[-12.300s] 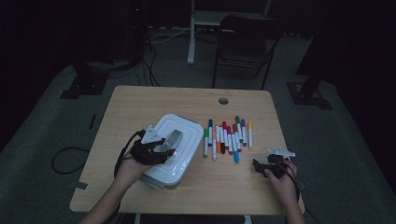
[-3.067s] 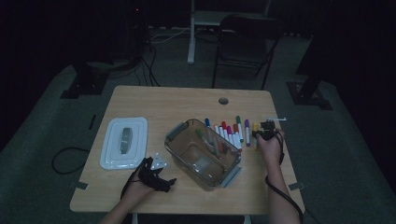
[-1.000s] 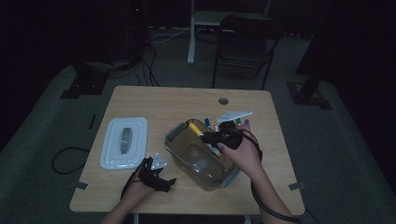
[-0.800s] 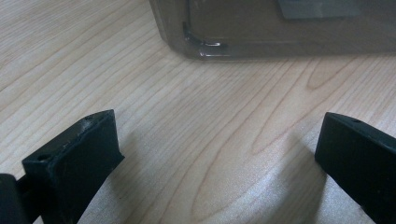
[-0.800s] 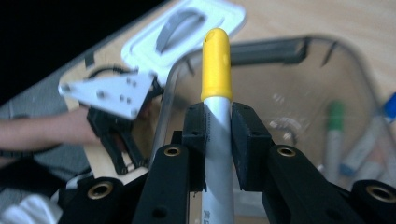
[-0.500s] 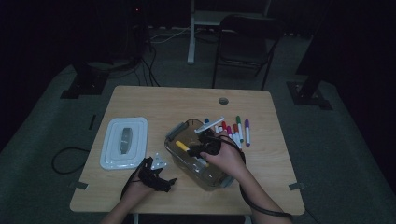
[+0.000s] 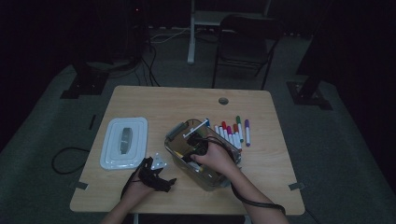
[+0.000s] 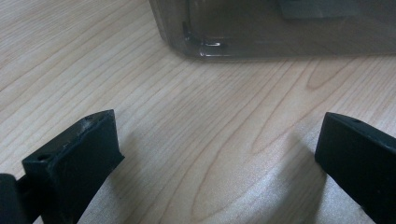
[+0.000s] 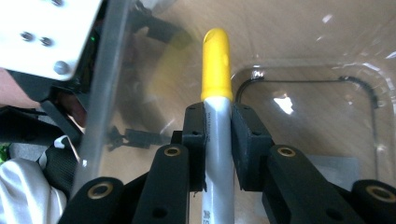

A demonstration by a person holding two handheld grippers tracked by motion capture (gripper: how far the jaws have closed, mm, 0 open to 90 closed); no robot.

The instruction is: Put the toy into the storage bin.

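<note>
the right gripper (image 9: 218,133) clamps the yellow marker (image 9: 216,116), long axis pointing into the bin (image 7: 173,133) toward its floor; left gripper (image 8: 219,154) gapes empty near the table's front edge.

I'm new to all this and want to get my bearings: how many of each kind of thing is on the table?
box: 1
lid: 1
grippers: 2, the left gripper and the right gripper
markers: about 7, of which roughly 6 are loose markers beside the box (too dim to be sure) and 1 is the yellow marker held inside the box
total: about 11
</note>
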